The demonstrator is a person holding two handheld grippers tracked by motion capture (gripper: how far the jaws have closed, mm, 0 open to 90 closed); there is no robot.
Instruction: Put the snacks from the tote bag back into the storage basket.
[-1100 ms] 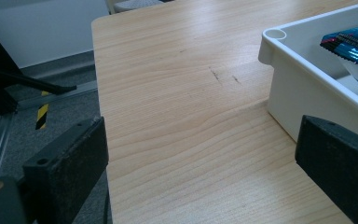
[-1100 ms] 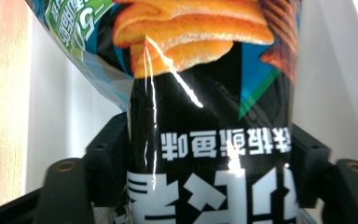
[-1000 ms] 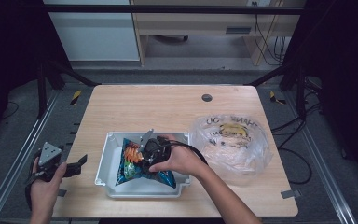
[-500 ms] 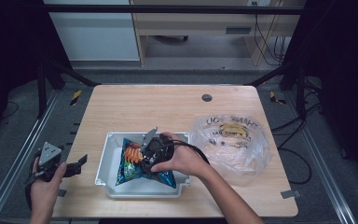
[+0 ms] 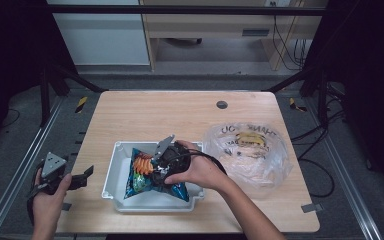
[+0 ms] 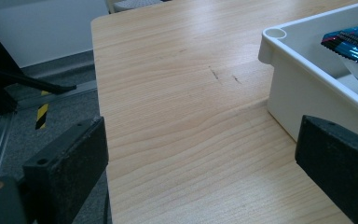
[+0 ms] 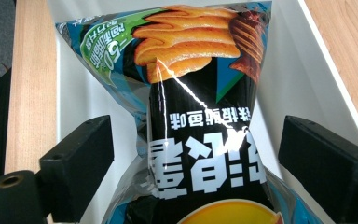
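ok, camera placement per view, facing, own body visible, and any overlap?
High view: above the person's side, facing forward and down on the table; both forearms, left gripper, right gripper.
Left gripper view: low at the table's left edge, facing the white bin; own jaws open.
Right gripper view: over the bin, facing the chip bag; own jaws open.
All share bin and bag.

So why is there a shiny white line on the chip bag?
Right gripper view: that streak is glare, light bouncing off the glossy chip bag, and the print stays sharp. High view: the table is brightly lit, the room around it dark. Left gripper view: even light, soft shadow beside the tray.
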